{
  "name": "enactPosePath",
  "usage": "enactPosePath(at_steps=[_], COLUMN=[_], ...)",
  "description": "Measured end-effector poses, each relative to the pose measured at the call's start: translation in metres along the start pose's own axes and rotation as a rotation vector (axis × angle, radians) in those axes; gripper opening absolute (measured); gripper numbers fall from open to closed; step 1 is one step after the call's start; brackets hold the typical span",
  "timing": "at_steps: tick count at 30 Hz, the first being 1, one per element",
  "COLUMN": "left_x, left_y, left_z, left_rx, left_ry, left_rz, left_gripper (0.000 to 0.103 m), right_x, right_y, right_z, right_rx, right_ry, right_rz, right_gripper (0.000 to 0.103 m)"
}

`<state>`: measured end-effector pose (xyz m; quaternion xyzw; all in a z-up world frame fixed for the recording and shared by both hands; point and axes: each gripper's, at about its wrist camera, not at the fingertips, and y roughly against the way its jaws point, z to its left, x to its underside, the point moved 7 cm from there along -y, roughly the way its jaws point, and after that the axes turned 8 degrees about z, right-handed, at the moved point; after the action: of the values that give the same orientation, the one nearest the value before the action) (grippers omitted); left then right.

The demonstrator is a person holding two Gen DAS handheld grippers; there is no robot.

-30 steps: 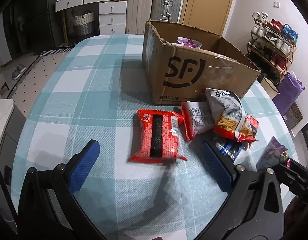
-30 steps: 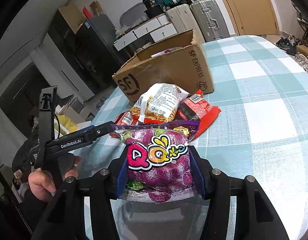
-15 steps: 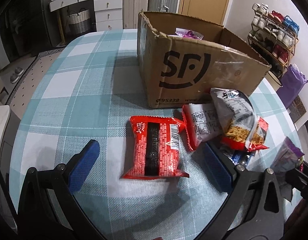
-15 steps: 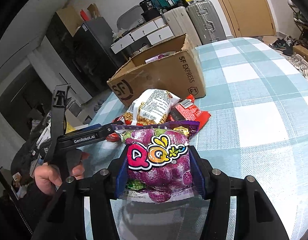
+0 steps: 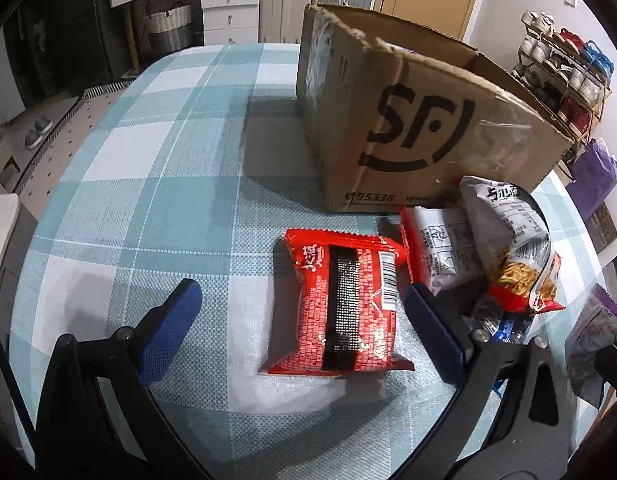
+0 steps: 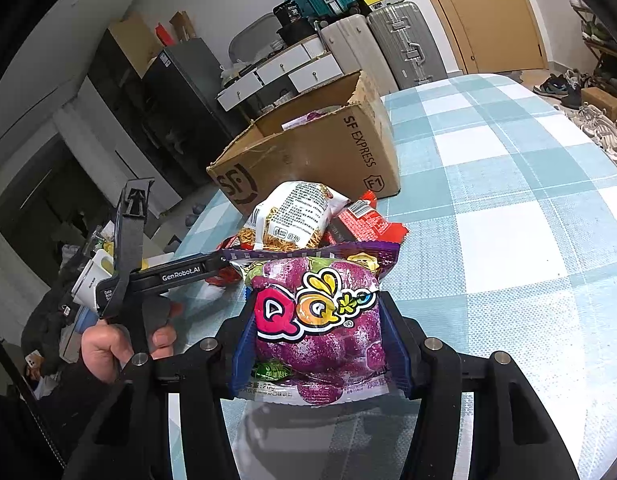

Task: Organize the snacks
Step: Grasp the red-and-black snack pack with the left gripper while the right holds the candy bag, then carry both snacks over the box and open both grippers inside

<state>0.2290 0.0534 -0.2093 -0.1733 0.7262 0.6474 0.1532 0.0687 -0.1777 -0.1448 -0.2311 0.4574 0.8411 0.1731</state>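
Cardboard box [image 5: 408, 128]: corrugated, brown, open-topped, torn rim, black smiling logo printed on one wall; standing on woven tablecloth [image 5: 168, 184] of pale teal-and-white check, toward far edge of table.

Red noodle packet [image 5: 344, 300]: glossy crinkled film, flat rectangle, black centre stripe, barcode; lying flat on cloth, just in front of box.

Grey-and-red packet [image 5: 440, 248]: creased foil, touching red noodle packet's right side, foot of box just behind.

White noodle bag [image 5: 512, 244]: puffy film, noodle picture, leaning over grey-and-red packet against box front.

Blue packet [image 5: 504, 326]: mostly hidden beneath white noodle bag.

Purple candy bag [image 6: 320, 320]: shiny plastic pillow, lumpy, bold "QQ" lettering, serrated top seam; raised above near edge of table.

Left gripper [image 5: 300, 320]: blue textured pads spread wide, empty, flanking red noodle packet without touching.

Right gripper [image 6: 318, 344]: blue pads partly closed, pressing both sides of purple candy bag.
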Motion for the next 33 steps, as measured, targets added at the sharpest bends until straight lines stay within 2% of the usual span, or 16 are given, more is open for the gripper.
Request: enactPosePath(at_steps=[6, 9, 11, 12, 13, 14, 15, 18, 33], left_x=[-0.002, 0.000, 0.000, 0.000, 0.003, 0.004, 0.005, 0.009, 0.038], left_y=[-0.003, -0.002, 0.000, 0.002, 0.007, 0.009, 0.010, 0.014, 0.051], left_z=[0.003, 0.002, 0.001, 0.000, -0.003, -0.005, -0.006, -0.008, -0.011], left_rx=[-0.015, -0.024, -0.015, -0.007, -0.001, 0.018, 0.056, 0.098, 0.105], left_ry=[-0.009, -0.023, -0.032, -0.045, -0.055, -0.072, -0.077, -0.089, -0.086], left_rz=[-0.002, -0.006, -0.018, -0.029, -0.033, -0.035, -0.025, -0.017, -0.027], left_gripper=[0.101, 0.096, 0.085, 0.069, 0.045, 0.040, 0.040, 0.040, 0.040], right_x=[0.000, 0.000, 0.000, 0.000, 0.000, 0.001, 0.001, 0.000, 0.002], right_y=[0.002, 0.002, 0.002, 0.002, 0.002, 0.002, 0.002, 0.002, 0.019], right_z=[-0.001, -0.001, -0.002, -0.002, -0.002, -0.002, -0.003, -0.001, 0.016], right_rx=[0.003, 0.003, 0.003, 0.003, 0.004, 0.005, 0.005, 0.001, -0.011], right_ry=[-0.002, -0.001, -0.004, -0.005, -0.006, -0.007, -0.007, -0.006, 0.021], right_rz=[-0.003, -0.005, -0.006, -0.006, -0.007, -0.007, -0.007, -0.009, -0.039], right_gripper=[0.056, 0.056, 0.056, 0.056, 0.056, 0.056, 0.056, 0.056, 0.056])
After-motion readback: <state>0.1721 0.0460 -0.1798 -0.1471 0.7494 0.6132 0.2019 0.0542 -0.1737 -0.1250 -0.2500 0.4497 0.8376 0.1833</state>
